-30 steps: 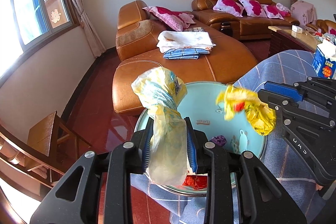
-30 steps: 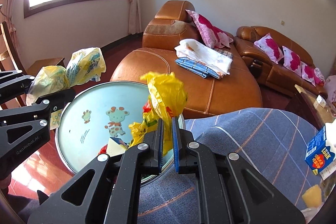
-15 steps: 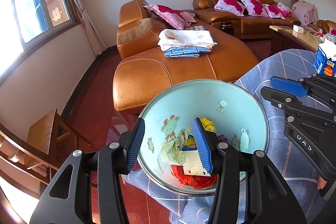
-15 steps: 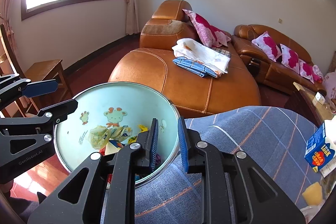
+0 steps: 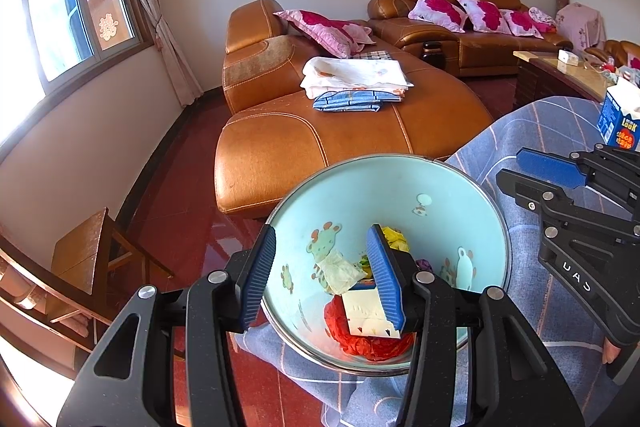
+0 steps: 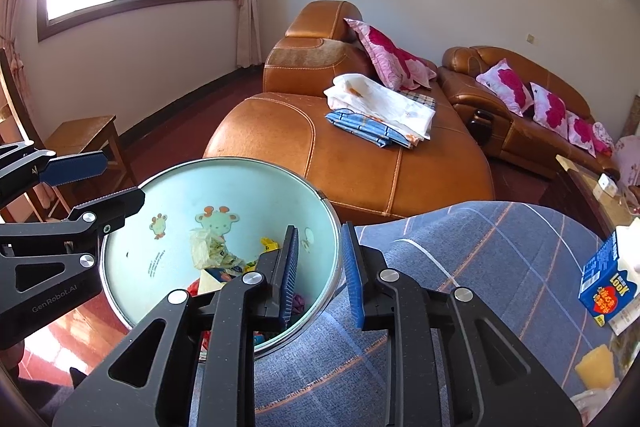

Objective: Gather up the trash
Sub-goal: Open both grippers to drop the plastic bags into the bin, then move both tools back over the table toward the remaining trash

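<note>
Both wrappers, clamped a second ago, now lie in the pale-blue bin (image 5: 452,187) at six o'clock; left gripper (image 5: 324,277) and right gripper (image 6: 320,267) hang spread and empty. Only the right view shows a yellow sponge (image 6: 596,367) at four o'clock.

Bright daylight pours through the window (image 5: 76,15) at 10 o'clock, blown out white at its lower edge. Glare sheens the leather sofa (image 5: 320,143) and red floor (image 5: 184,211). Both views sharp; fisheye bending and dark vignetting at corners.
</note>
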Action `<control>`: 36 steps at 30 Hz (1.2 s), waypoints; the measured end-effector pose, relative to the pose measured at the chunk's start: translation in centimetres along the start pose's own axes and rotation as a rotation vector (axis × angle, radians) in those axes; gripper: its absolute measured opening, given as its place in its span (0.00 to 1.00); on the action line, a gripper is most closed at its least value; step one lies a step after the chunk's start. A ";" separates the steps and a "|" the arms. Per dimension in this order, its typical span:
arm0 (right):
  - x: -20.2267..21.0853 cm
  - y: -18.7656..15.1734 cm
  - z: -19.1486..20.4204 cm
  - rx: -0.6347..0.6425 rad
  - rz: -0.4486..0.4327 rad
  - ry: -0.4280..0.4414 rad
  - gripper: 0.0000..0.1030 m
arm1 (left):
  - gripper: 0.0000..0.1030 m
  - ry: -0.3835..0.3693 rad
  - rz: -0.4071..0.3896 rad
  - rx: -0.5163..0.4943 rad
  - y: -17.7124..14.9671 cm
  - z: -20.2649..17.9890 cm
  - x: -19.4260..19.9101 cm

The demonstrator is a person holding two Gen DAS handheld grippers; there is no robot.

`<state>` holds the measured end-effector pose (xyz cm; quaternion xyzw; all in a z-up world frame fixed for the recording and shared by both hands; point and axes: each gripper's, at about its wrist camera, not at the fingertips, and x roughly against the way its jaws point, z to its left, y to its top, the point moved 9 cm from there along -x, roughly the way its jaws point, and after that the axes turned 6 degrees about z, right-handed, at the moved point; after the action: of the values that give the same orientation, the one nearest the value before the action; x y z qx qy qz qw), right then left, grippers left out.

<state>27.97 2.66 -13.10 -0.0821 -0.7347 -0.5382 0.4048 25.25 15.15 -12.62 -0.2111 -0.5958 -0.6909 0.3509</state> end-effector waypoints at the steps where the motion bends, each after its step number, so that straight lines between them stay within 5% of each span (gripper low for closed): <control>1: 0.0 0.0 0.0 0.000 0.001 0.000 0.23 | 0.46 -0.001 0.000 0.000 0.1 0.1 0.0; 20: -0.1 0.1 -0.4 -0.006 -0.003 -0.008 0.23 | 0.47 -0.006 -0.002 -0.005 0.1 -0.2 0.2; 25: 0.4 0.0 -1.1 -0.031 -0.019 -0.030 0.24 | 0.55 -0.011 -0.011 -0.009 -0.1 -0.4 0.7; 36: 7.7 -2.5 -5.5 -0.166 -0.024 -0.147 0.36 | 0.61 -0.142 -0.025 -0.076 -1.9 -6.5 3.6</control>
<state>24.25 -5.51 -9.16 -0.1457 -0.7162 -0.5947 0.3350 22.29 8.07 -12.67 -0.2653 -0.5949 -0.7008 0.2909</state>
